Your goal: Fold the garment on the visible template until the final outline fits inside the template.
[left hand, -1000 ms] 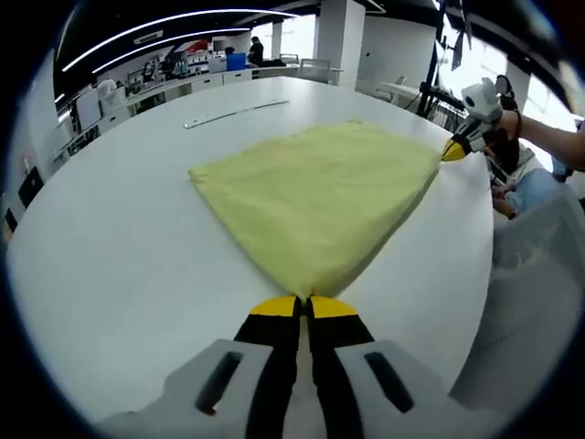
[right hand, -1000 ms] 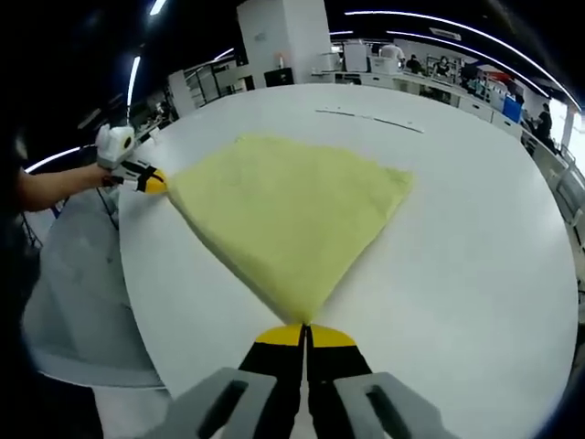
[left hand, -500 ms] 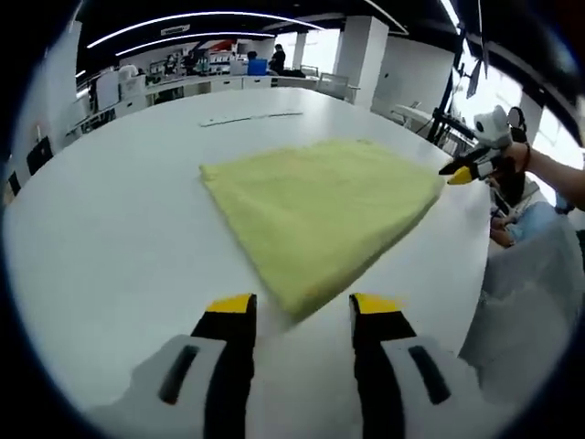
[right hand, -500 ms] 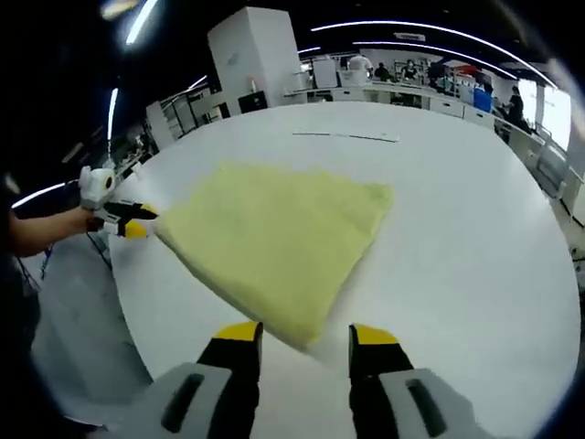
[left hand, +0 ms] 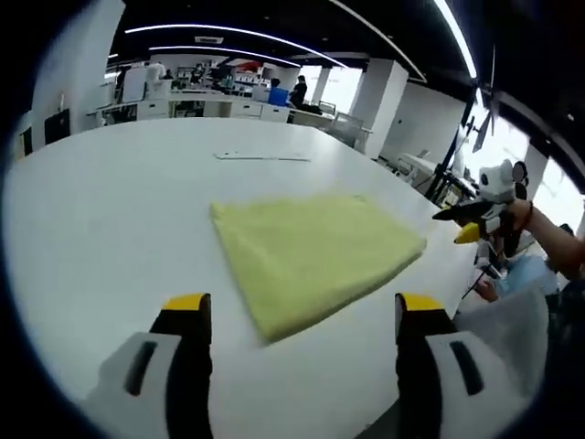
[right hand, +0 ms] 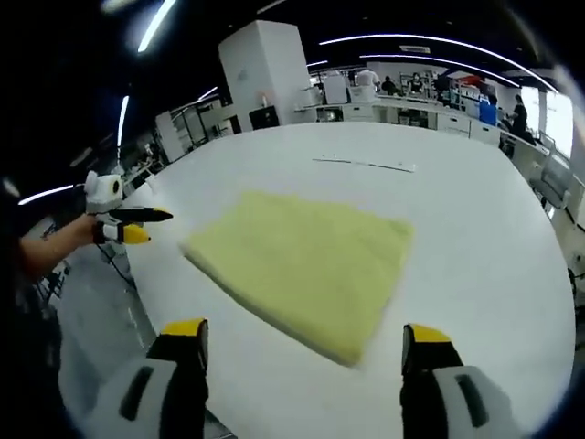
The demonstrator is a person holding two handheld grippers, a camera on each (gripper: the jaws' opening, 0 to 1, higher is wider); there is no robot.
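On the white worktop (left hand: 101, 210) the folded yellow garment (left hand: 311, 256) is lying flat; both claws, left (left hand: 297, 315) and right (right hand: 302, 343), are now standing wide apart, having released its corners and drawn back.

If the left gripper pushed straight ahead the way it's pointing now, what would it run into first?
Most likely the near corner of the folded yellow cloth garment lying on the white table. The left gripper is wide open with that corner between its jaws' lines; its height above the table is unclear, so it might pass just over.
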